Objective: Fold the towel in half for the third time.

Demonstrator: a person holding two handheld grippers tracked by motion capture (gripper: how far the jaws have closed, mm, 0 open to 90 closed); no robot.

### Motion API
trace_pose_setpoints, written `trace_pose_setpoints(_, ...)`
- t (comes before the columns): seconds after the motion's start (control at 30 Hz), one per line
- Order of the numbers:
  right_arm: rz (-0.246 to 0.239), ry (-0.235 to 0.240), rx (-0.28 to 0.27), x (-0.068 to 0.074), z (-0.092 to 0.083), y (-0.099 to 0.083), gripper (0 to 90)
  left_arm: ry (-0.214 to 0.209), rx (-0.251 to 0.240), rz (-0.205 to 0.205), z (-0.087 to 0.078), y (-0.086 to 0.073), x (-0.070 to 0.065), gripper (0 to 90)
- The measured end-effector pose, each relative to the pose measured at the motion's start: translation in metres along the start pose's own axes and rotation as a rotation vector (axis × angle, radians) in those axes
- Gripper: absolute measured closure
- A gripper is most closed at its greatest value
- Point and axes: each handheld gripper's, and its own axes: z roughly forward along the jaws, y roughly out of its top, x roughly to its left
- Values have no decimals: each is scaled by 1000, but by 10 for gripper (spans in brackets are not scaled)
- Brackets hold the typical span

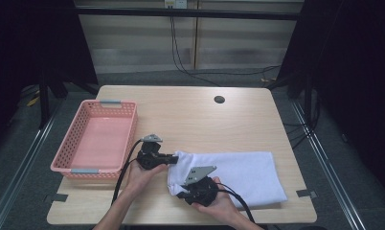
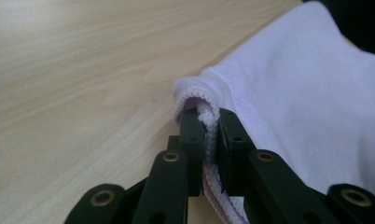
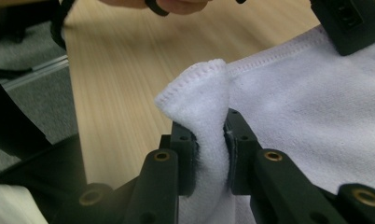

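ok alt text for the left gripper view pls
The left gripper has its two black jaws shut on the hemmed edge of a white cloth, which spreads off to the right on a light wooden table.

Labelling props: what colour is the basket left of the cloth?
Pink, with grey handles; the basket shows best in the high view.

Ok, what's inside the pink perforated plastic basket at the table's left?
The pink perforated plastic basket looks empty: its bare pink floor shows. Only the strip just behind its near wall is hidden from the high view.
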Motion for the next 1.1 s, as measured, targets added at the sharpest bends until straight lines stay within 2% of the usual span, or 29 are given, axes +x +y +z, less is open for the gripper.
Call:
trace_pose_setpoints(0.17, 25, 12, -72, -2, -17, 15, 766, -3, -47, -19, -20, 13, -1, 823)
trace_pose_setpoints(0.23, 18, 8, -103, -1, -25, 25, 766, -18, -72, -37, -27, 20, -1, 824)
trace_pose_setpoints(0.37, -9, -2, -146, 1, -39, 42, 766, -7, -87, -31, -42, 37, -7, 826)
trace_pose_setpoints(0.43, -6, 11, -167, 1, -44, 52, 767, 16, -94, -10, -52, 46, -11, 826)
trace_pose_setpoints(0.53, -9, 22, -219, 1, -50, 70, 768, 45, -113, -3, -70, 62, -17, 826)
trace_pose_setpoints(0.63, -23, 24, -271, 7, -57, 87, 767, 67, -101, 47, -87, 78, -22, 826)
trace_pose_setpoints(0.73, -16, 41, -318, 8, -61, 98, 767, 90, -115, 63, -96, 89, -30, 826)
trace_pose_setpoints(0.8, -9, 44, -333, 8, -61, 100, 767, 115, -101, 83, -93, 91, -34, 824)
trace_pose_setpoints(0.93, 23, 14, -339, 6, -59, 85, 766, 83, -73, 74, -68, 87, -32, 821)
trace_pose_setpoints(1.0, 52, 1, -338, 2, -62, 71, 765, 81, -56, 92, -52, 84, -36, 816)
trace_pose_setpoints(1.03, 64, -6, -335, 0, -64, 65, 766, 67, -50, 90, -45, 83, -37, 815)
trace_pose_setpoints(1.07, 64, -6, -335, 0, -64, 65, 766, 67, -50, 90, -45, 83, -37, 814)
trace_pose_setpoints(1.1, 70, -11, -332, -2, -67, 58, 765, 48, -49, 94, -33, 83, -42, 814)
